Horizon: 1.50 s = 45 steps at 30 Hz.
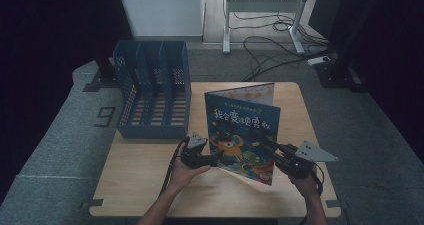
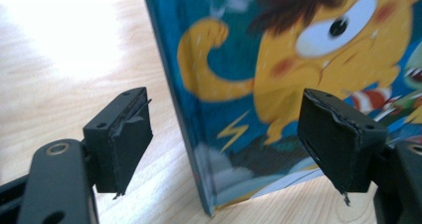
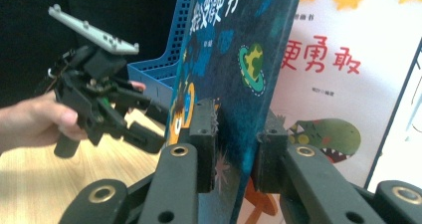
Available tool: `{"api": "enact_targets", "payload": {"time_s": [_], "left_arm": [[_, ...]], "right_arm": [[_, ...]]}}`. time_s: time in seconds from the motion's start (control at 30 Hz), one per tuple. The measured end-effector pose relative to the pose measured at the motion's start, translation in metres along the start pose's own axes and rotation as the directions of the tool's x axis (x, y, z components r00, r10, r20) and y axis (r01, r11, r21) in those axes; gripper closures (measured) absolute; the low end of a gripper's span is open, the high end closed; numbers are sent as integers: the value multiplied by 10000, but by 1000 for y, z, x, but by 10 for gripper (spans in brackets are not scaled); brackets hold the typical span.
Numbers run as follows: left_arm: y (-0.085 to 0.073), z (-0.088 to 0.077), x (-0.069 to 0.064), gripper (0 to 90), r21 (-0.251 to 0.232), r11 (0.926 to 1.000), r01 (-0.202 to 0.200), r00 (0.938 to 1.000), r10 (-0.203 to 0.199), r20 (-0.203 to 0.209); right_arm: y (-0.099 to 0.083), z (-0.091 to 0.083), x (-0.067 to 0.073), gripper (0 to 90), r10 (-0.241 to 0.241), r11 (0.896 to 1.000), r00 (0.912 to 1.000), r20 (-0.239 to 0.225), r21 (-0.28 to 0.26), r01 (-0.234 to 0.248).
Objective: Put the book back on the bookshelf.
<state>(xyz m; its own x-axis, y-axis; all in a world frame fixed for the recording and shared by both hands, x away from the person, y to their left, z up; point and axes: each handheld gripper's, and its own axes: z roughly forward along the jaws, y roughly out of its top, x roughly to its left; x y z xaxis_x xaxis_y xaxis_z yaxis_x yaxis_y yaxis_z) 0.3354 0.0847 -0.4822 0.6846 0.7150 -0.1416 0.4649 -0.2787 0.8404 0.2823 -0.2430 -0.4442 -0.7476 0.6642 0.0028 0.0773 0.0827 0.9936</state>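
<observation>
"9" on floor mat [image 1: 105, 117], "勇敢" on book [image 3: 326, 59]

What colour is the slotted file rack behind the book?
The file rack is dark blue, with perforated walls and dividers; the high view shows it best.

Dim high view, blurred glaring close-ups

The left gripper [image 2: 224, 149] stands with its two black jaws wide apart, one at the lower left and one at the lower right, their pads frayed at the edges. Between them stands a picture book [image 2: 298, 84] upright on the pale wooden table [image 2: 74, 59], its near edge running down to a bottom corner that rests on the wood, and neither pad presses on it. The cover is blue, with a yellow one-eyed monster, a small yellow lightning bolt and white clouds near the bottom.
</observation>
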Motion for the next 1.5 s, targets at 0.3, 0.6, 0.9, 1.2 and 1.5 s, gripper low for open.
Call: {"api": "enact_targets", "payload": {"time_s": [0.3, 0.6, 0.9, 1.2, 1.5], "left_arm": [[13, 0, -7, 215, -344, 9990, -278, 9996, 281, 76], [16, -2, -11, 234, -767, 9960, -457, 9987, 473, 200], [19, -5, -20, 269, -984, 9921, -774, 9962, 808, 311], [21, -9, -25, 340, -1290, 9874, -916, 9948, 965, 323], [22, -11, -31, 379, -1439, 9805, -1342, 9903, 1378, 153]], "right_arm": [[-9, -8, -6, 724, 150, 9998, 9999, -9, 166, -150], [-18, -9, -12, 676, 139, 9997, 9993, 345, 180, -145], [-22, -10, -15, 646, 238, 9994, 9975, 664, 226, -253], [-25, -11, -19, 605, 453, 9987, 9932, 1071, 201, -477], [-27, -10, -22, 564, 692, 9972, 9899, 1241, 201, -722]]}}
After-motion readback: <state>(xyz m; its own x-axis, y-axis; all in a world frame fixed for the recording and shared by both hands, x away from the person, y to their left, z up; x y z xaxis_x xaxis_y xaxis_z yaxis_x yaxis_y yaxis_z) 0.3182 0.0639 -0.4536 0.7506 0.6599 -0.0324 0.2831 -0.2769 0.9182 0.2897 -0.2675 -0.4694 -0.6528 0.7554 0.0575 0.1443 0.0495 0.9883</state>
